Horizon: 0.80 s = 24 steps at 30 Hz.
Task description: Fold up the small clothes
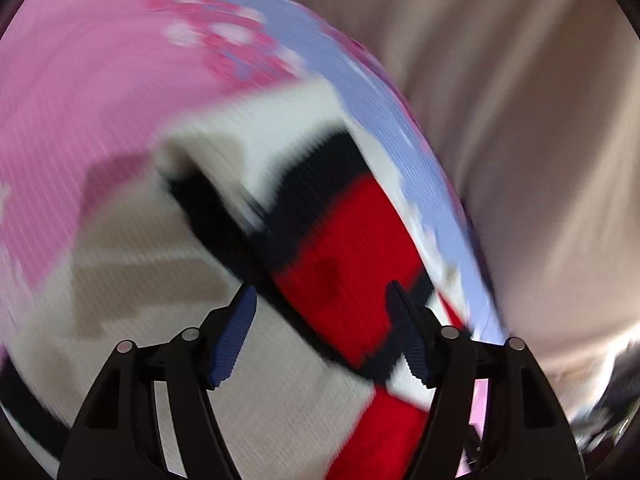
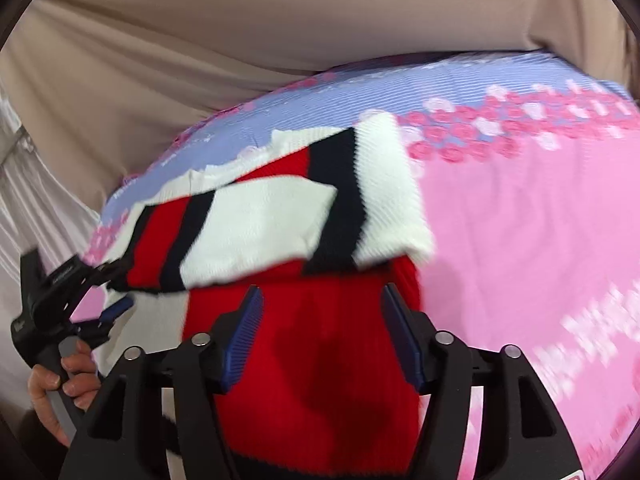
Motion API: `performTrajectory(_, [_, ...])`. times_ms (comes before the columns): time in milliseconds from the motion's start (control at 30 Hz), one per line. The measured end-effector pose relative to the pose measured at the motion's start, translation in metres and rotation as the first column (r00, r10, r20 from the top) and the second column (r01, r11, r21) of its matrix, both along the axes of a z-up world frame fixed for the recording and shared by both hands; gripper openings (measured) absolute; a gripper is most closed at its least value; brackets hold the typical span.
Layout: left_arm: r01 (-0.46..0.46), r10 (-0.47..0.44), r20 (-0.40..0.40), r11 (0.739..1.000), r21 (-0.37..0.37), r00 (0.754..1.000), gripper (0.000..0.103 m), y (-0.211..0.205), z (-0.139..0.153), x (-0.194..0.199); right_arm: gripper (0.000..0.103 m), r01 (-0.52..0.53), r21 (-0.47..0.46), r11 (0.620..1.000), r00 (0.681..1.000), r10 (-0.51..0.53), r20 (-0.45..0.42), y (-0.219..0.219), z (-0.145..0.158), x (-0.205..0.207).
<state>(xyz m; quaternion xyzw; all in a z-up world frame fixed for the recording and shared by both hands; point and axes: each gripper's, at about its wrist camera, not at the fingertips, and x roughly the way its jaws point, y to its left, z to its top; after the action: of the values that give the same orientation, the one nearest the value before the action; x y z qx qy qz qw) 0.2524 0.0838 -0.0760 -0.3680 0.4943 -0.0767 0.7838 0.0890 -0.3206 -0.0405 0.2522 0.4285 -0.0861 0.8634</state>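
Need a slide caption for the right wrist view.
Open right hand-held gripper over a red, white and navy striped knit garment on a pink floral cloth.

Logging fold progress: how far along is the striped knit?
Done: one part of the sweater is already folded over its red body. In hand: nothing; the right gripper and left gripper are open over it. Left: remaining folds, since it still sprawls on the pink cloth.

Knit garment (image 2: 280,216) on the pink cover

Red, white and navy blocks; one white-and-navy part is folded over the red panel, lying mostly flat near the lilac border.
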Motion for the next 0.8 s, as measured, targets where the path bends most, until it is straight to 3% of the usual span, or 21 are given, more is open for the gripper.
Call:
performTrajectory(133, [-0.101,0.100,-0.015,0.991,-0.088,0.995,0.064,0.035,-0.011,0.019,0.061,0.052,0.066,0.996,0.998,-0.049,-0.033,-0.002,-0.023,0.037])
performTrajectory(233, [-0.124,0.123,-0.019,0.982,-0.142,0.992,0.055,0.043,-0.017,0.027,0.058,0.041,0.066,0.997,0.998,-0.038,-0.052,0.010,-0.034,0.058])
performTrajectory(267, [-0.120,0.117,-0.028,0.982,-0.149,0.993,0.038,0.043,-0.021,0.031,0.045,0.038,0.057,0.998,0.998,-0.034,-0.059,0.014,-0.037,0.063])
performTrajectory(300, [-0.104,0.099,-0.044,0.983,-0.151,0.994,0.011,0.041,-0.023,0.036,0.035,0.025,0.058,0.998,0.997,-0.020,-0.069,0.019,-0.039,0.069])
performTrajectory(333, [-0.089,0.082,-0.054,0.985,-0.150,0.995,0.007,0.037,-0.024,0.038,0.010,0.016,0.069,0.997,0.997,-0.011,-0.071,0.021,-0.038,0.074])
performTrajectory(400, [-0.101,0.100,-0.016,0.984,-0.148,0.995,0.006,0.045,-0.007,0.033,0.009,0.019,0.078,0.997,1.000,-0.018,-0.007,0.021,-0.017,0.079])
performTrajectory(500, [-0.104,0.111,0.113,0.993,-0.065,0.987,0.006,0.044,0.034,0.021,0.008,-0.001,0.056,0.998,0.983,-0.009,0.184,0.018,0.056,0.072])
performTrajectory(600, [-0.080,0.081,0.077,0.997,-0.012,0.994,0.007,0.036,0.017,0.025,0.008,0.007,-0.006,1.000,0.960,-0.005,0.279,0.008,0.095,0.059])
performTrajectory(667, [-0.070,0.070,0.002,0.996,0.047,0.998,0.007,0.023,-0.012,0.029,0.008,0.023,-0.047,0.999,0.982,-0.014,0.190,-0.001,0.069,0.065])
performTrajectory(700, [-0.072,0.073,-0.021,0.996,0.054,0.997,0.006,0.024,-0.020,0.025,0.008,0.034,-0.036,0.999,0.995,-0.031,0.093,-0.009,0.033,0.072])
performTrajectory(767, [-0.080,0.081,-0.008,0.995,0.053,0.997,0.006,0.023,-0.026,0.017,0.007,0.079,0.033,0.996,0.995,-0.077,-0.065,-0.024,-0.028,0.075])
performTrajectory(800, [-0.069,0.068,0.005,0.995,0.069,0.998,0.007,0.021,-0.024,0.016,0.007,0.101,0.086,0.991,0.993,-0.096,-0.068,-0.029,-0.041,0.068])
